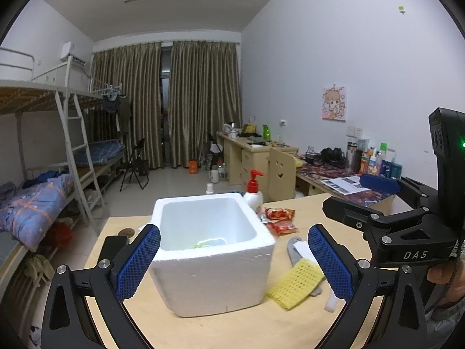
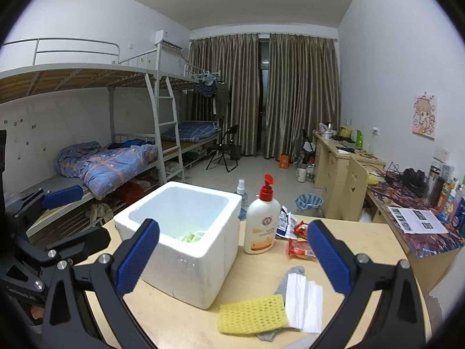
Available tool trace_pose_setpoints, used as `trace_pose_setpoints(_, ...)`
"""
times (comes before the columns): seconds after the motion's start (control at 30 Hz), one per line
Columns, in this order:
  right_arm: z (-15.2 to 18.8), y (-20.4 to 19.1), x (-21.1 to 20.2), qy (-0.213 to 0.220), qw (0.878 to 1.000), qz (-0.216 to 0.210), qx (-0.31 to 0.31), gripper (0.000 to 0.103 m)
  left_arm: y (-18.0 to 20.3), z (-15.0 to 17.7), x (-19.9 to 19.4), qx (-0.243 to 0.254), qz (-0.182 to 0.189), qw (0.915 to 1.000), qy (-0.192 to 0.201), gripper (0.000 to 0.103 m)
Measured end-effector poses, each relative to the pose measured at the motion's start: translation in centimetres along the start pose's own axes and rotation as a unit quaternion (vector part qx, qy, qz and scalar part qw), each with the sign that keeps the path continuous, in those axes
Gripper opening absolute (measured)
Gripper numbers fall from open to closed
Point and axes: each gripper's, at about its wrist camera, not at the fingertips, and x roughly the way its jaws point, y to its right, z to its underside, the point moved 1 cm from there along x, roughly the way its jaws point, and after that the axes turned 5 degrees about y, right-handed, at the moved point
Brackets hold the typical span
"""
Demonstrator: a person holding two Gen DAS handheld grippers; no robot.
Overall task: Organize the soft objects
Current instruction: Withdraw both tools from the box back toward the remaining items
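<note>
A white foam box (image 1: 215,250) (image 2: 186,232) stands on the round wooden table (image 2: 375,232), with a pale green soft item (image 1: 209,243) (image 2: 190,237) lying inside it. To its right lie a yellow foam net (image 1: 295,283) (image 2: 251,314), a white foam sheet (image 2: 303,305) and a grey sock (image 1: 292,250) (image 2: 293,272). My left gripper (image 1: 232,261) is open, its blue pads either side of the box without touching it. My right gripper (image 2: 232,258) is open wide above the table with nothing between its fingers. It also shows at the right edge of the left wrist view (image 1: 363,197).
A lotion pump bottle (image 2: 261,224) and red snack packets (image 2: 300,250) (image 1: 280,219) sit behind the soft items. A small spray bottle (image 2: 240,189) stands behind the box. Bunk beds (image 2: 116,145) line the left wall, desks (image 2: 343,160) the right.
</note>
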Motion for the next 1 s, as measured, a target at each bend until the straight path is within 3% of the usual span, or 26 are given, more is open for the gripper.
trace_pose_setpoints(0.33,0.8,0.5,-4.1,0.016,1.0,0.026,0.006,0.103,2.7,0.3,-2.3,0.012,0.027,0.9995,0.007,0.102)
trace_pose_setpoints(1.0,3.5,4.1,-8.4,0.033,0.995,0.087,0.035,0.103,6.1,1.7,-2.0,-0.002,0.084,0.9962,0.023,0.102)
